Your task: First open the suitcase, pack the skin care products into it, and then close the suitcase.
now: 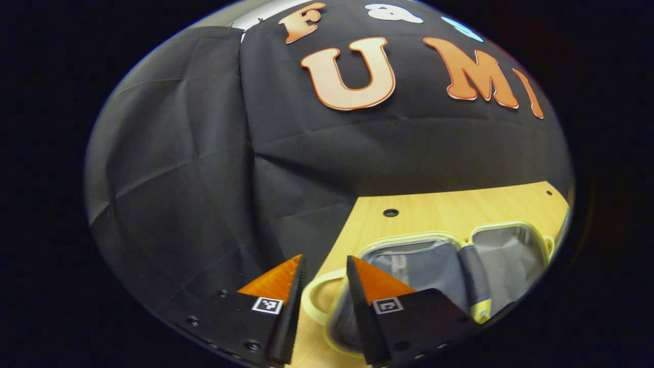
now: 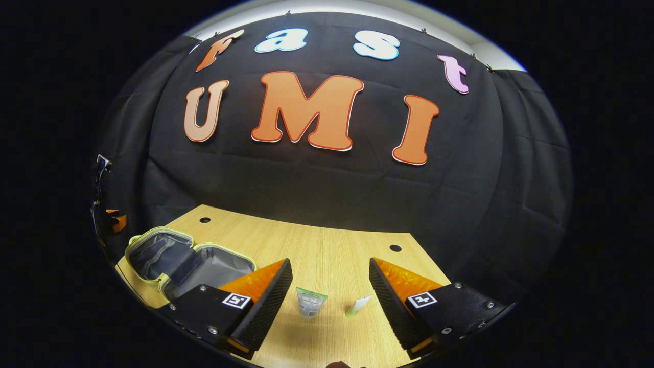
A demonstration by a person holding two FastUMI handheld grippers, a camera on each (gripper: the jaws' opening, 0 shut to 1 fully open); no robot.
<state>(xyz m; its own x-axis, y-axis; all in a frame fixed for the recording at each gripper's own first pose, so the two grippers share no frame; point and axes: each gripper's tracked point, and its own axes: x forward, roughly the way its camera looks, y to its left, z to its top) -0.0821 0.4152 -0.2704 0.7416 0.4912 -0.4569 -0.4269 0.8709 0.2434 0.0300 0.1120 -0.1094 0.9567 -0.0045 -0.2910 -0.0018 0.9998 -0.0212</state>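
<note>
1. An open suitcase (image 2: 189, 260), its grey lining showing, lies flat at the left edge of the wooden worktop (image 2: 327, 250).
2. The left gripper (image 1: 327, 263) hangs above the suitcase's handle, fingers slightly parted, holding nothing.
3. The right gripper (image 2: 331, 268) is spread wide and empty over a small green-capped tube (image 2: 310, 302) and a slim white tube (image 2: 358, 305), both near the front edge.

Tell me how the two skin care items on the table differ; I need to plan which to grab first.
The squat tube is broad and flat with a greenish top, while the slim tube is narrow and pale. The squat tube lies nearer the open suitcase; the slim tube lies farther from it. Both rest on the wooden table, ungrasped.
</note>
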